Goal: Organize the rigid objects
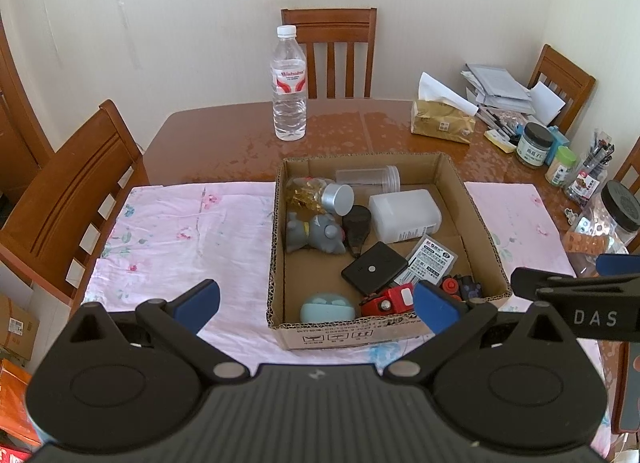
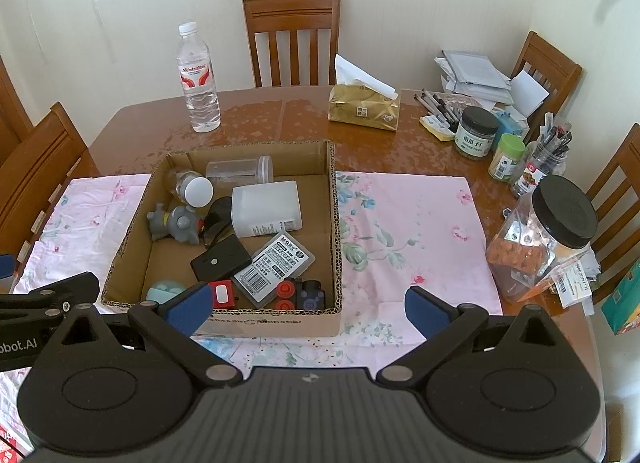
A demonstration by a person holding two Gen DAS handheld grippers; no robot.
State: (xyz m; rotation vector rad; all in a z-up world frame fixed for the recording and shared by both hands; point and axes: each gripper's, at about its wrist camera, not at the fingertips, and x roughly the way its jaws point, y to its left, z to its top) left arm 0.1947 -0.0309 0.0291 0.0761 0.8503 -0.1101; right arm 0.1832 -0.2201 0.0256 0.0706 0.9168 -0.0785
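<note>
Left gripper (image 1: 318,305) spread wide, empty, held above the near edge of the cardboard box (image 1: 486,223). Right gripper (image 2: 308,305) likewise spread, empty, over the pink floral cloth (image 2: 404,223) beside the box's right wall. Box holds a white container (image 2: 266,209), grey toy (image 2: 176,223), black flat case (image 2: 220,261), red toy car (image 2: 222,293), clear jar (image 2: 240,171). Behind the box: water bottle (image 2: 198,79), tissue pack (image 2: 364,105). Right: black-lidded jar (image 2: 560,223). Teal object (image 1: 327,307) in the box partly hidden by the right gripper's finger; identity unclear.
</note>
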